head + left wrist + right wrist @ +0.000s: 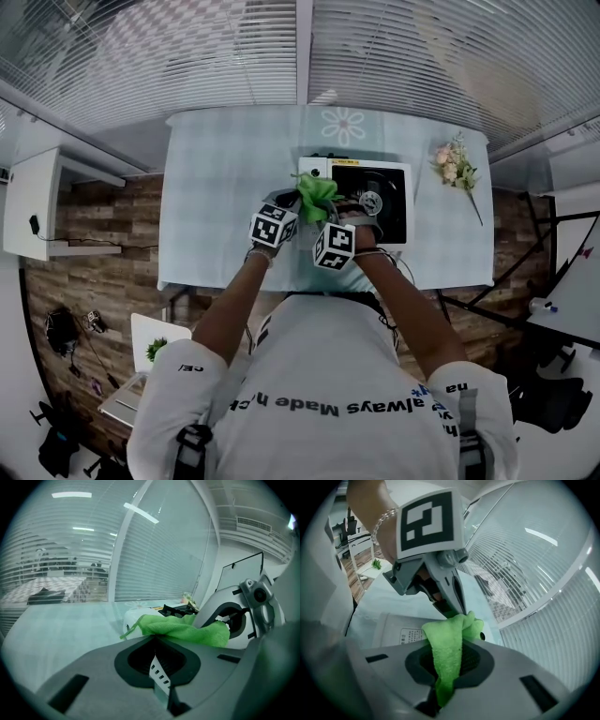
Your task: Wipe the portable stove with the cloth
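A bright green cloth (317, 191) is bunched above the left front corner of the white portable stove (401, 204), which has a black top and burner. Both grippers meet at it. My left gripper (298, 199) is shut, and the cloth (180, 628) spreads out from its tips (157, 637). My right gripper (326, 210) is shut on a fold of the cloth (449, 653), which hangs down between its jaws (454, 641). In the right gripper view the left gripper (457, 609) pinches the cloth's top, above the stove's labelled side (401, 632).
The stove stands on a table with a pale cloth (225, 187), close to its front edge. A small bunch of flowers (456, 167) lies at the right. Window blinds (187, 47) run behind the table. Wooden floor shows on both sides.
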